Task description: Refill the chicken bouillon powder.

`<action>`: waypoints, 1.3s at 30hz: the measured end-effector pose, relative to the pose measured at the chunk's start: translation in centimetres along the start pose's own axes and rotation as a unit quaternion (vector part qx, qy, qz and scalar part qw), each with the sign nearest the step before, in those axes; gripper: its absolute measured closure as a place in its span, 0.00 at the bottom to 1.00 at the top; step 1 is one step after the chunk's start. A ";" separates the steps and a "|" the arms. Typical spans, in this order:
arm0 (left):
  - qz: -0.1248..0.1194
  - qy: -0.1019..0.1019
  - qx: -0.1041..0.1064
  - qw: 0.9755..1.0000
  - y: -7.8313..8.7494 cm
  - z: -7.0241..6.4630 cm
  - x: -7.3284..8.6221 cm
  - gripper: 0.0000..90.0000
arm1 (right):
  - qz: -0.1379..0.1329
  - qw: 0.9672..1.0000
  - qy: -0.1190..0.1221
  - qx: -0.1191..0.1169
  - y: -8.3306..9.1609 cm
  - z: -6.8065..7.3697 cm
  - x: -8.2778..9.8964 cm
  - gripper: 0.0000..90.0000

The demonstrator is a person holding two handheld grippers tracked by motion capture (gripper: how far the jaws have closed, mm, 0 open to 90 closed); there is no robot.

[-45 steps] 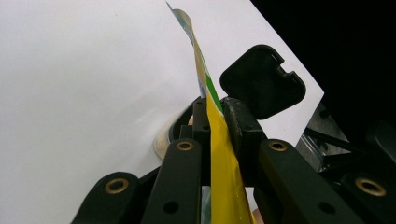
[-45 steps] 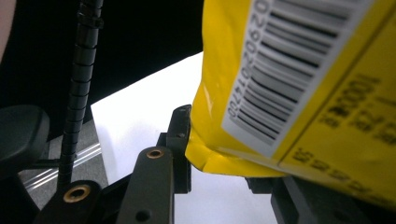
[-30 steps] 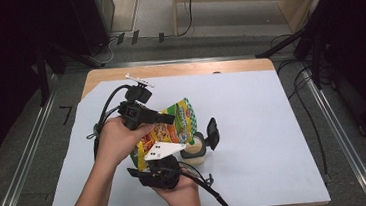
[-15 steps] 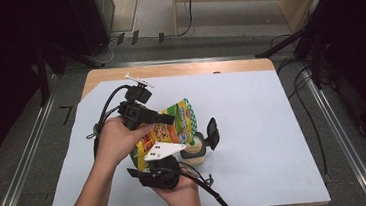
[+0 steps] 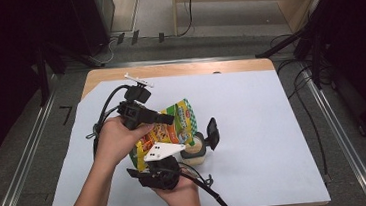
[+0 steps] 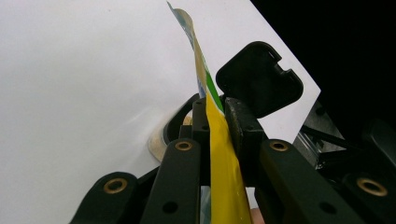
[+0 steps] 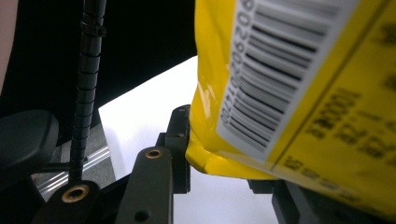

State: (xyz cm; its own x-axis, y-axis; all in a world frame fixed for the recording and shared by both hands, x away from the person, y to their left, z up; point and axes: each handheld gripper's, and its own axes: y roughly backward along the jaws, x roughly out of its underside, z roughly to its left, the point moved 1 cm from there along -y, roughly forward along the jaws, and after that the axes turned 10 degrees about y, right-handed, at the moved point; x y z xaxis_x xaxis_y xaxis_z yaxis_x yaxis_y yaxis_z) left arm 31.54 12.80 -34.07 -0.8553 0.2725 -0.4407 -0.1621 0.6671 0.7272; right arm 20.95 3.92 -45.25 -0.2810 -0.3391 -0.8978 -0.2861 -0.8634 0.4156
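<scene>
On the white-covered worktop point(image 5: 274, 140), a glossy yellow snack bag point(image 5: 171, 129) (thin crinkled film, barcode on the back) is held up near the middle. The left gripper point(image 5: 165, 118) has its jaws nearly closed, clamped on the bag's flat edge. The right gripper point(image 5: 201, 139) has its jaws partly open around a small round tan cup point(image 5: 195, 149), just right of the bag; whether they press it I cannot tell.

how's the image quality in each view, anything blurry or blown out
High view: evenly lit white table sheet, surroundings in deep shadow, everything fairly sharp. Left gripper view: the sheet is washed out nearly to pure white, and the yellow snack bag clamped edge-on between the jaws is soft up close. Right gripper view: the bag fills the frame, its barcode blurred by nearness, and the background is dark.
</scene>
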 end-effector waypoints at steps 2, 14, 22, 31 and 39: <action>0.000 0.000 0.000 1.000 0.0 0.0 0.0 0.92 | 0.000 1.000 0.001 0.000 0.0 0.0 0.0 0.76; -0.004 0.003 0.000 1.000 0.4 0.2 0.0 0.92 | 0.001 1.000 0.003 -0.003 -0.2 0.1 -0.3 0.77; -0.003 0.002 -0.003 1.000 0.5 0.3 0.0 0.92 | 0.002 1.000 0.003 -0.007 -0.4 0.1 -0.4 0.77; -0.011 0.007 0.001 1.000 1.2 0.6 0.0 0.92 | -0.001 1.000 0.007 -0.009 -0.7 0.2 -0.9 0.77; -0.013 0.007 0.002 1.000 1.3 0.7 0.0 0.92 | -0.003 1.000 0.005 -0.011 -0.9 0.1 -0.9 0.77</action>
State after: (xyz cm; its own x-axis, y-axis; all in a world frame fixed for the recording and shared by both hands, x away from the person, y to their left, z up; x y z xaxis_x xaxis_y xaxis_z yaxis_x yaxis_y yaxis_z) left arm 31.70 14.17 -33.44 -0.8576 0.2446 -0.4524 -0.1833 0.6765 0.7133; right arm 21.34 5.03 -44.76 -0.2708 -0.3368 -0.9018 -0.2670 -0.8737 0.4065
